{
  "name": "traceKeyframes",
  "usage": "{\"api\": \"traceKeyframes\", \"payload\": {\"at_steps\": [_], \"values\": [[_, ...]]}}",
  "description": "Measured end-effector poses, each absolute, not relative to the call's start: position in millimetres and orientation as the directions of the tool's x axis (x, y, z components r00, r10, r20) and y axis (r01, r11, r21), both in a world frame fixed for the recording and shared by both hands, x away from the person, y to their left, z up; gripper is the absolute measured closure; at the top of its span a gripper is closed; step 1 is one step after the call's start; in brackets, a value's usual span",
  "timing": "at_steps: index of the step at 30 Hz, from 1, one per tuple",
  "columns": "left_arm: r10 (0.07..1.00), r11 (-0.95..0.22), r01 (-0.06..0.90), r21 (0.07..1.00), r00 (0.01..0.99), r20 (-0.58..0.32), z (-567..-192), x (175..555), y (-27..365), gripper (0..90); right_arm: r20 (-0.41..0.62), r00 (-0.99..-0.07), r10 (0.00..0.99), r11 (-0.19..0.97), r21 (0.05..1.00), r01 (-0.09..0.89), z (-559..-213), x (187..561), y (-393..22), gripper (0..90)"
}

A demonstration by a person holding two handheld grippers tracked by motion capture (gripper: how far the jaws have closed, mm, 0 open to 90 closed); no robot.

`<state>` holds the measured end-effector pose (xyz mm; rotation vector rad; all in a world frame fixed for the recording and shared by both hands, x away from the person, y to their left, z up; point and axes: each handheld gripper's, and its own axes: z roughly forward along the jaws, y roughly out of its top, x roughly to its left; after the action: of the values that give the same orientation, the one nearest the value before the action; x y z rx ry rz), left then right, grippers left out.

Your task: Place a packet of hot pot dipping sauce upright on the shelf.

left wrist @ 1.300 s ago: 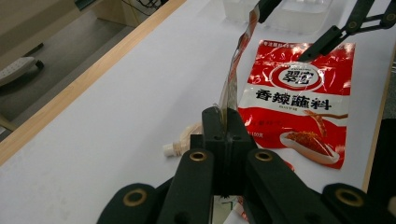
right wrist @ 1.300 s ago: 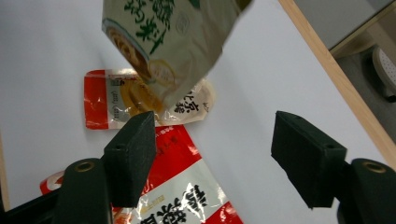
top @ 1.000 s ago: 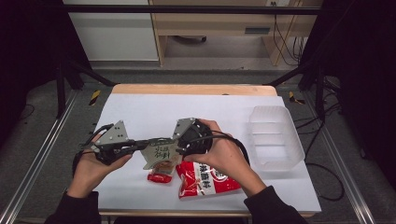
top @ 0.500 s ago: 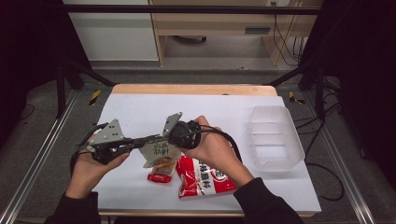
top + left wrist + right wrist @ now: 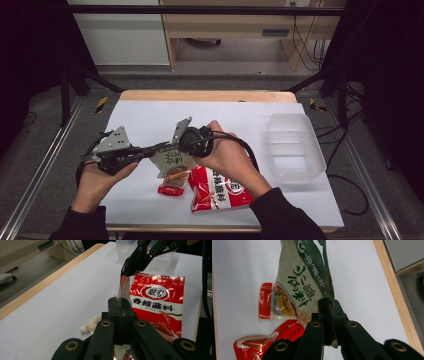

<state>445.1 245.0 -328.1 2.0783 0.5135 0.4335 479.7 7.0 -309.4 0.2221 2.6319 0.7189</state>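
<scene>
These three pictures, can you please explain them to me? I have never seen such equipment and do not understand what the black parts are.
A person sits at a white table and holds a hand tool in each hand. Each tool, called a gripper, ends in two black jaws that pinch things.

The high view looks down from above: left gripper, right gripper. The other two pictures come from small cameras riding on the grippers, so the black jaws rise from the bottom edge.

Both grippers are shut on the same green and cream sachet, one at each end, holding it above the table. The right jaws have just closed on it.

On the table lie a big red packet, a small red sachet and a clear plastic tray.
</scene>
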Motion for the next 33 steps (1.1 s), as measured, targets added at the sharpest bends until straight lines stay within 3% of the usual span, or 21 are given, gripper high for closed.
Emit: {"api": "traceKeyframes", "payload": {"at_steps": [9, 14, 23, 27, 33], "values": [[0.528, -0.461, 0.196, 0.866, 0.845, 0.09, -330, 447, 244, 85.8, -0.338, -0.904, 0.262, 0.853, 0.519, 0.053, -306, 480, 4, 90.0], [0.557, -0.384, 0.181, 0.905, 0.827, 0.071, -329, 448, 246, 61.5, -0.352, -0.901, 0.255, 0.864, 0.501, 0.049, -304, 481, 1, 90.0], [0.606, -0.366, 0.161, 0.917, 0.789, 0.103, -336, 447, 248, 19.8, -0.356, -0.886, 0.296, 0.855, 0.512, 0.08, -297, 485, -15, 90.0], [0.627, -0.38, 0.182, 0.907, 0.772, 0.108, -350, 449, 252, 12.2, -0.362, -0.876, 0.318, 0.848, 0.521, 0.093, -291, 486, -28, 90.0], [0.681, -0.353, 0.237, 0.905, 0.729, 0.075, -377, 456, 269, 8.7, -0.368, -0.86, 0.354, 0.837, 0.535, 0.115, -280, 489, -52, 90.0]]}}
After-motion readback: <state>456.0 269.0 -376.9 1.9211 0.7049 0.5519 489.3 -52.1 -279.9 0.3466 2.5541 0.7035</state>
